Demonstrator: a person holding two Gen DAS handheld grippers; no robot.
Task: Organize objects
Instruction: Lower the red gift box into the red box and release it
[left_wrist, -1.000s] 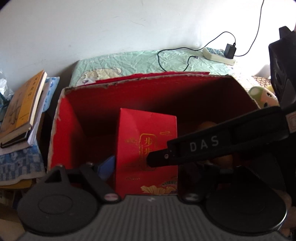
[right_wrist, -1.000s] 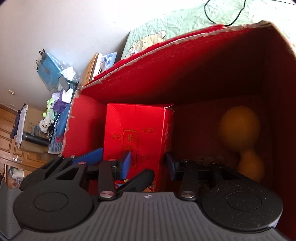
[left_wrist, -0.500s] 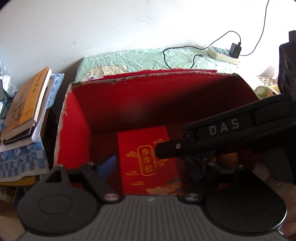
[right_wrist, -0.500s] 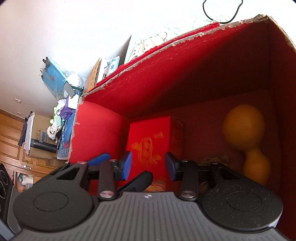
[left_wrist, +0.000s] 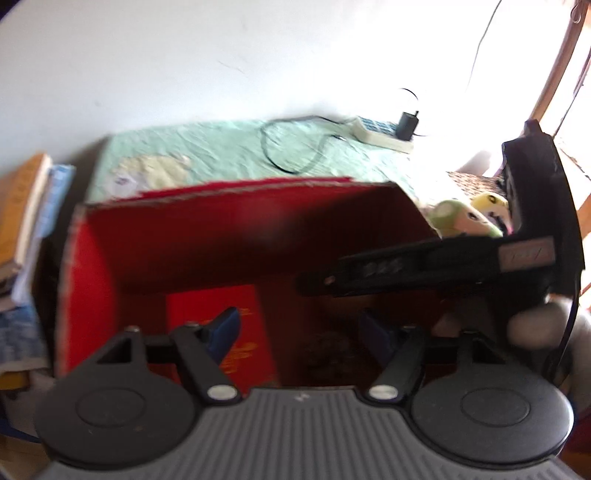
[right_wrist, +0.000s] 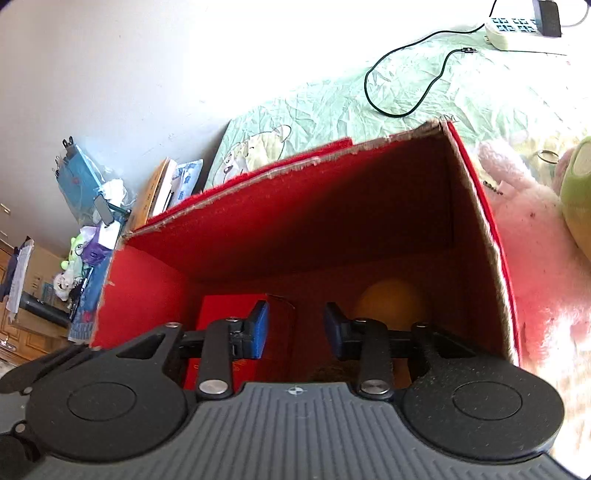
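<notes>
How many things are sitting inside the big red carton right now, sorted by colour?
Red: 1, the small red gift box lying at the left of the carton floor.
Orange-yellow: 1, a rounded gourd-like thing at the right, partly hidden behind the right claw.
Dark: 1, a blurred clump near the front, too unclear to identify.
Total: 3

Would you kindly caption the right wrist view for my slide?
Open right gripper above red carton holding red box and orange gourd.
</notes>
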